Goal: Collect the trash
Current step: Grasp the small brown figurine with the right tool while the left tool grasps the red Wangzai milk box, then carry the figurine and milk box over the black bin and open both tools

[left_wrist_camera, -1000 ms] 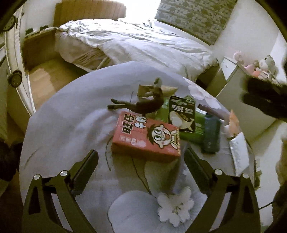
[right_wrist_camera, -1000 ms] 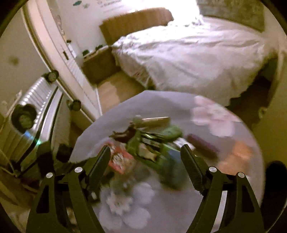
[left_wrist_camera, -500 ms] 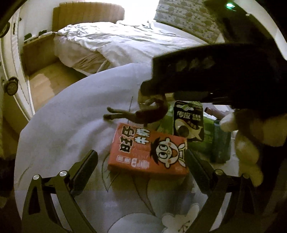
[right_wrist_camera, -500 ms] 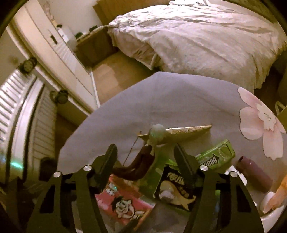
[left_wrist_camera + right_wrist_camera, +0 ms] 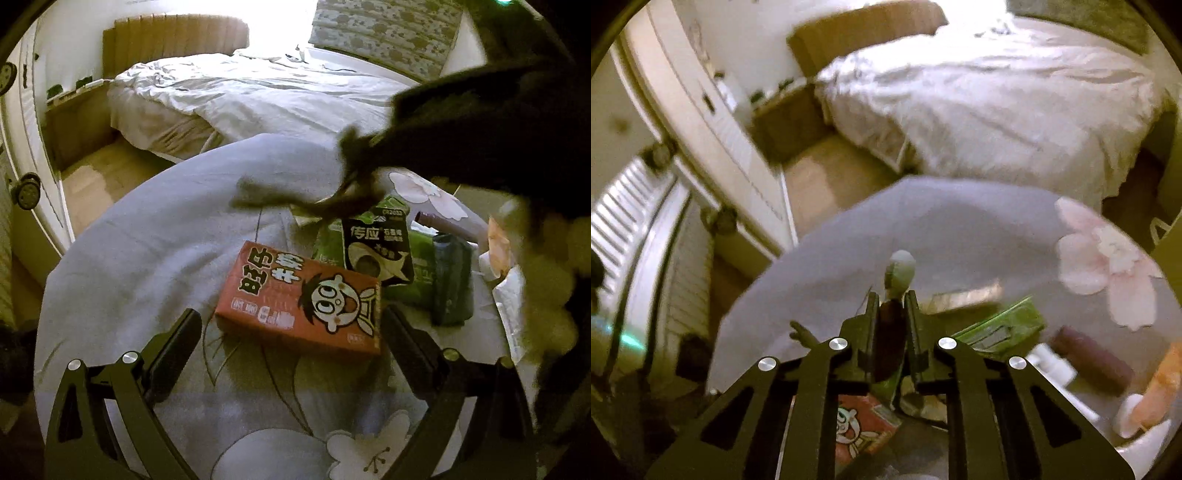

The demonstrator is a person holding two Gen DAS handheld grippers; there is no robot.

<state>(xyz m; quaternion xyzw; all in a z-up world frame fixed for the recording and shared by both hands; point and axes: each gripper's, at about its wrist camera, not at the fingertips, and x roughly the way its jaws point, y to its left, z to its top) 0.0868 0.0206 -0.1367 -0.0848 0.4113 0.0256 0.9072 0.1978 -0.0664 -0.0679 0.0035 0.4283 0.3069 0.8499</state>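
A dark brown banana peel (image 5: 888, 332) with a pale stem sits between the pads of my right gripper (image 5: 892, 306), whose jaws are finishing their closing and press on it. In the left wrist view the peel (image 5: 332, 206) is a blurred streak under the right gripper (image 5: 351, 151), which reaches in from the upper right. A red milk carton (image 5: 299, 295) lies flat on the round table (image 5: 147, 258). My left gripper (image 5: 290, 315) hovers open just in front of the carton, holding nothing. A black battery pack (image 5: 376, 251) rests on a green packet (image 5: 417, 273).
A dark green roll (image 5: 452, 280), a purple tube (image 5: 1089, 358) and white wrappers (image 5: 509, 295) lie at the table's right side. A person's hand (image 5: 546, 288) is blurred at the right edge. A bed (image 5: 258, 96) stands beyond the table, and white cabinets (image 5: 713, 147) stand to the left.
My right gripper swung in over the pile, came down around the banana peel and shut on it. The peel is now blurred. The left gripper stayed put, open.
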